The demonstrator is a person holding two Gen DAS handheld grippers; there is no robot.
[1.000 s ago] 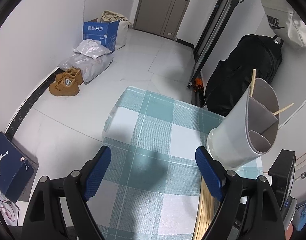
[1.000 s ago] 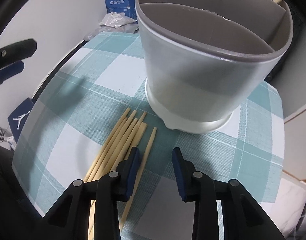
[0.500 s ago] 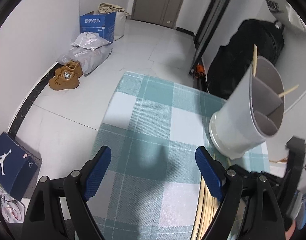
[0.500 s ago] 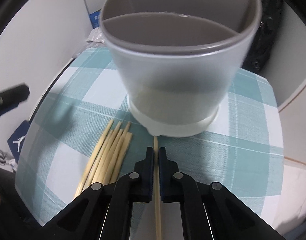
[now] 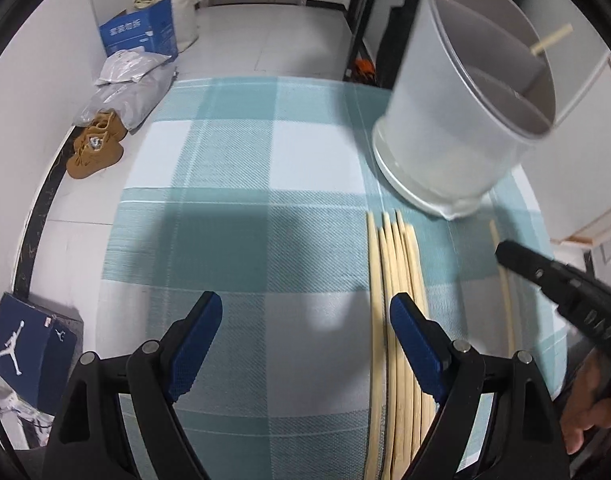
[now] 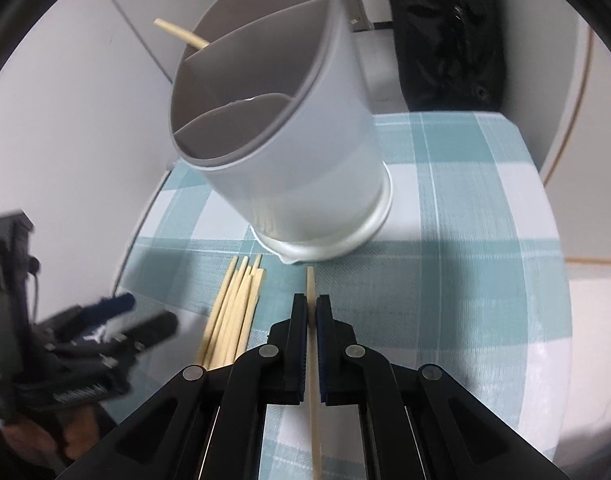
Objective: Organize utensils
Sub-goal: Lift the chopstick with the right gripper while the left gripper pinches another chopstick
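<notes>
A white utensil holder (image 6: 289, 152) with grey dividers stands on the teal checked tablecloth (image 6: 465, 280); two chopsticks lean in its far compartment. A bundle of several wooden chopsticks (image 6: 235, 312) lies in front of it. My right gripper (image 6: 311, 310) is shut on a single chopstick (image 6: 310, 280), whose tip points at the holder's base. In the left wrist view the holder (image 5: 465, 120) is at the upper right and the chopstick bundle (image 5: 393, 300) runs past the right finger. My left gripper (image 5: 305, 320) hangs open above the cloth, nothing between its fingers. The right gripper (image 5: 505, 252) shows at the right edge.
Beyond the table lie the white floor, a blue cardboard box (image 5: 139, 34), grey bags (image 5: 125, 88), tan shoes (image 5: 95, 152) and a dark blue shoebox (image 5: 29, 348). A black bag (image 6: 445, 32) stands behind the holder. A hand (image 5: 589, 408) grips the right tool.
My right gripper closed on one chopstick and rolled, lifting it slightly. The left gripper dropped closer to the table and swung toward the chopstick bundle, staying open.
</notes>
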